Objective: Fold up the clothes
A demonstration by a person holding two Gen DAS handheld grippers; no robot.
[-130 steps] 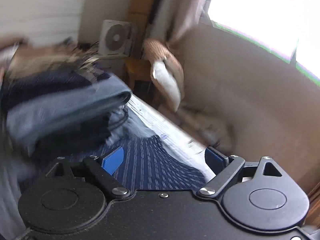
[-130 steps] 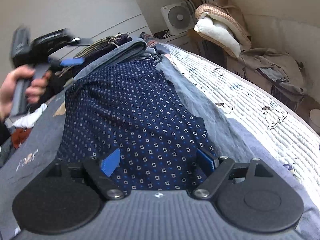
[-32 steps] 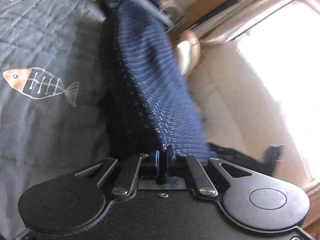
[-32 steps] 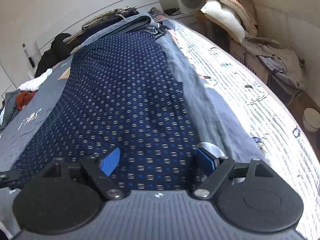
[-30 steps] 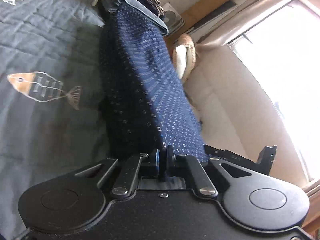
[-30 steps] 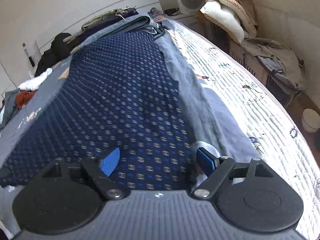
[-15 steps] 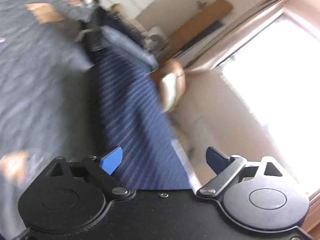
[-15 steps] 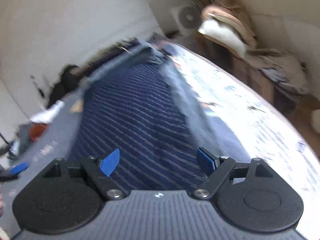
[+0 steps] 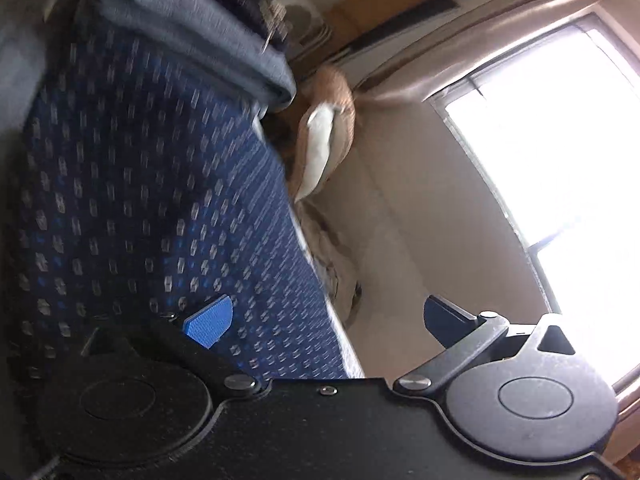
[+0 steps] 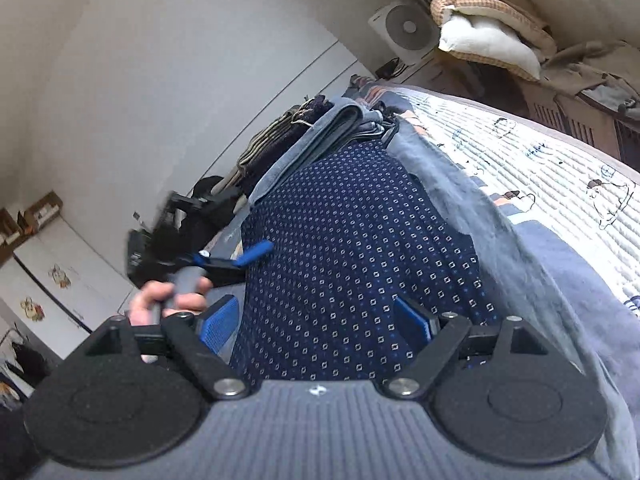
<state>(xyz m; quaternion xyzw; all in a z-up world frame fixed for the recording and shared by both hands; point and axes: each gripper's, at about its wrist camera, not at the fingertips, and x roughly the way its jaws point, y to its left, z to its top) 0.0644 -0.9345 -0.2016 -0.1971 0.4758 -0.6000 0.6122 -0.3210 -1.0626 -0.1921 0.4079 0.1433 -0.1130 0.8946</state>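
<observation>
A navy garment (image 9: 140,200) with small square dots lies flat along the bed, also under my right gripper (image 10: 316,320), whose open jaws hover just above the navy cloth (image 10: 360,240) without pinching it. My left gripper (image 9: 324,316) has its jaws opening wide, with nothing pressed between the blue pads; one pad hangs over the garment, the other past the bed's edge. In the right wrist view a hand (image 10: 168,300) holds the left gripper (image 10: 240,260) at the garment's left side.
A stack of folded clothes (image 10: 320,132) sits at the garment's far end. A grey blanket (image 10: 460,184) and a white quilt (image 10: 540,152) cover the bed to the right. Beyond are a fan (image 10: 404,26), a pillow (image 10: 488,36) and a bright window (image 9: 560,160).
My left gripper let go of the garment's edge, its jaws spread wide, and it swung along the garment toward the folded stack. The right gripper rolled, staying open over the cloth.
</observation>
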